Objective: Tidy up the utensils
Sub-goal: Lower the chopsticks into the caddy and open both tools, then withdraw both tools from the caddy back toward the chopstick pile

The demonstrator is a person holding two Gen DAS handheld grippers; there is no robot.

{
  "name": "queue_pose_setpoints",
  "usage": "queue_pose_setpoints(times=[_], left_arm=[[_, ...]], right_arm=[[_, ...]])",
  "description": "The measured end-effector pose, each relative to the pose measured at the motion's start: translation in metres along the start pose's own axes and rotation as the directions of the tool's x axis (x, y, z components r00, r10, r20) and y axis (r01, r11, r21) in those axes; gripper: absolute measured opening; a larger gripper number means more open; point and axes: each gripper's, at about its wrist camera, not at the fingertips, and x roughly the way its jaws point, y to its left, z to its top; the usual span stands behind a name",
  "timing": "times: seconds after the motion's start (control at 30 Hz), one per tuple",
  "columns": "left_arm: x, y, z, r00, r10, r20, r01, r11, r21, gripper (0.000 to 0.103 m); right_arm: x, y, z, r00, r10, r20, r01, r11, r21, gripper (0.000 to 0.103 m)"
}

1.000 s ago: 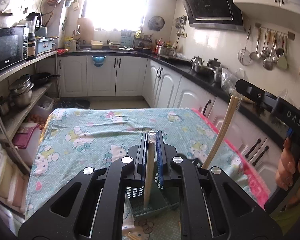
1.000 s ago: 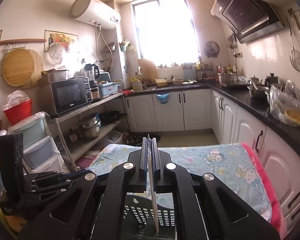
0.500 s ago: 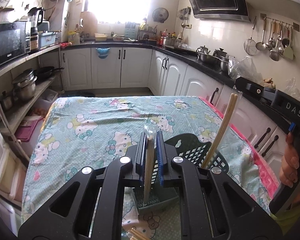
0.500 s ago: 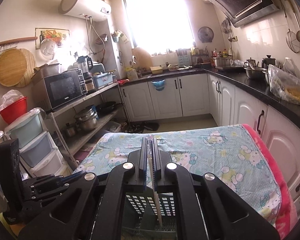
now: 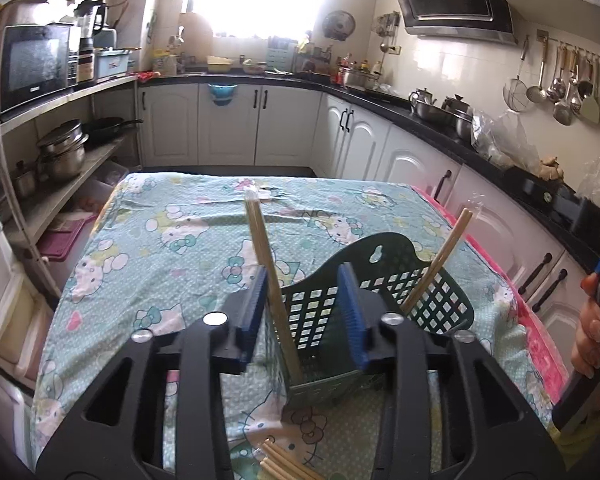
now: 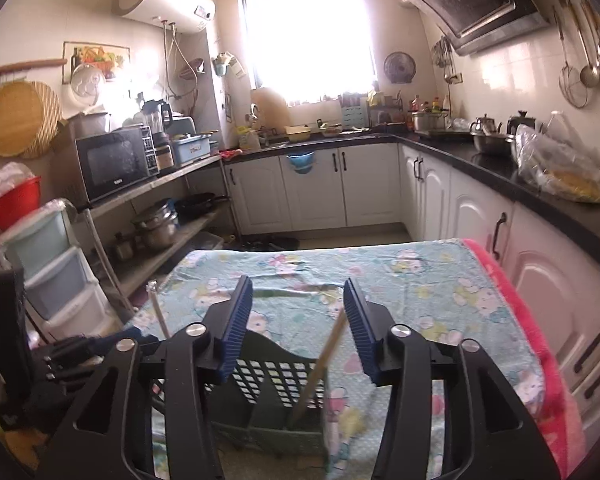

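A dark green slotted utensil basket (image 5: pixel 384 258) stands on the table with the cartoon-cat cloth (image 5: pixel 172 240). My left gripper (image 5: pixel 303 280) hovers over its left compartment. Its jaws are opening, and a pair of wooden chopsticks (image 5: pixel 262 248) stands in the basket between them, leaning close to the left pad. My right gripper (image 6: pixel 298 292) is over the basket (image 6: pixel 276 364) too, jaws opening. A second chopstick pair (image 6: pixel 327 354) stands loose between them, and in the left wrist view it leans in the right compartment (image 5: pixel 440 260).
More chopsticks (image 5: pixel 284 466) lie on the cloth just in front of the basket. A hand (image 5: pixel 588 336) holds the right gripper's handle at the right edge. White cabinets (image 5: pixel 412 168) run along the right, and shelves with pots (image 5: pixel 60 152) stand on the left.
Both grippers have sunk toward the basket and opened. Each chopstick pair has been let go and now stands in the basket on its own.
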Motion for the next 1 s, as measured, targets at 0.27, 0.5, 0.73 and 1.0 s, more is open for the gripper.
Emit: queue_pose_setpoints(times=[0.27, 0.5, 0.73, 1.0], left_arm=[[-0.012, 0.006, -0.007, 1.000, 0.006, 0.024, -0.005, 0.999, -0.042, 0.057], [-0.029, 0.011, -0.013, 0.998, 0.015, 0.063, -0.011, 0.998, -0.064, 0.086], [-0.051, 0.013, -0.016, 0.993, 0.027, 0.113, -0.018, 0.997, -0.079, 0.092], [-0.067, 0.018, -0.022, 0.990, 0.032, 0.138, -0.016, 0.993, -0.119, 0.092]], right_arm=[[-0.012, -0.004, -0.016, 0.999, -0.040, -0.011, 0.040, 0.999, -0.018, 0.058], [-0.024, -0.005, -0.028, 0.999, -0.041, -0.007, 0.041, 0.999, -0.024, 0.063], [-0.037, -0.005, -0.038, 0.999, -0.044, 0.001, 0.044, 0.999, -0.032, 0.065], [-0.052, -0.004, -0.054, 0.999, -0.048, -0.003, 0.048, 0.998, -0.051, 0.066]])
